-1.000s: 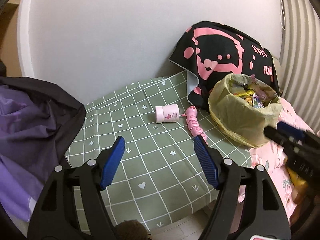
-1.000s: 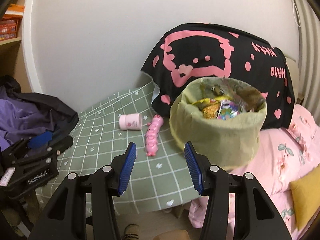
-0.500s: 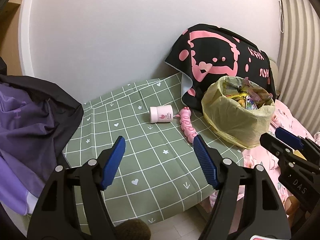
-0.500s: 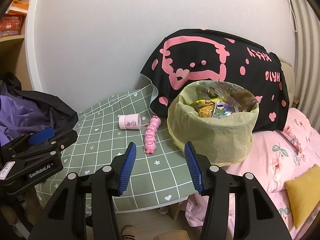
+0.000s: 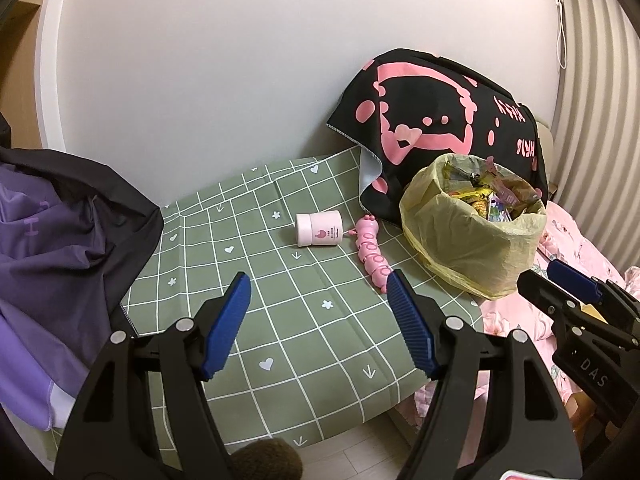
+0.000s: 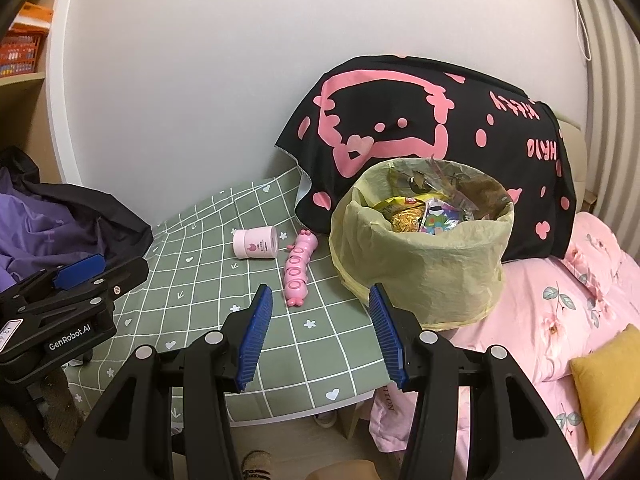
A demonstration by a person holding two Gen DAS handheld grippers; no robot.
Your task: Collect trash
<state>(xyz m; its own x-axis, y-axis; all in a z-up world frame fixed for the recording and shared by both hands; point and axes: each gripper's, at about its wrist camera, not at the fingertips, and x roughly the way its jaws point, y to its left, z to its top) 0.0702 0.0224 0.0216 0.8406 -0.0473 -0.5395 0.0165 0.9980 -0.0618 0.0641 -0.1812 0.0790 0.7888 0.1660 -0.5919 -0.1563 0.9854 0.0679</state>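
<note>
A bin lined with a yellow bag (image 5: 472, 236) (image 6: 420, 264) stands on the bed, full of wrappers. Left of it on the green checked sheet (image 5: 280, 320) lie a pink jar (image 5: 319, 229) (image 6: 256, 243) on its side and a pink caterpillar toy (image 5: 372, 250) (image 6: 298, 270). My left gripper (image 5: 316, 302) hangs open over the sheet, short of both, with nothing between its fingers. My right gripper (image 6: 318, 312) is open too, in front of the toy and the bin, holding nothing. Each gripper shows at the edge of the other's view.
A black and pink blanket (image 6: 432, 128) is draped behind the bin. Dark and purple clothes (image 5: 60, 240) are piled at the left. A pink flowered quilt (image 6: 568, 300) and a yellow cushion (image 6: 608, 384) lie at the right. The bed's near edge drops to a pale floor.
Both views have drawn back a little, so the jar, the toy and the bin look slightly farther away. Both grippers stay open and hold nothing.
</note>
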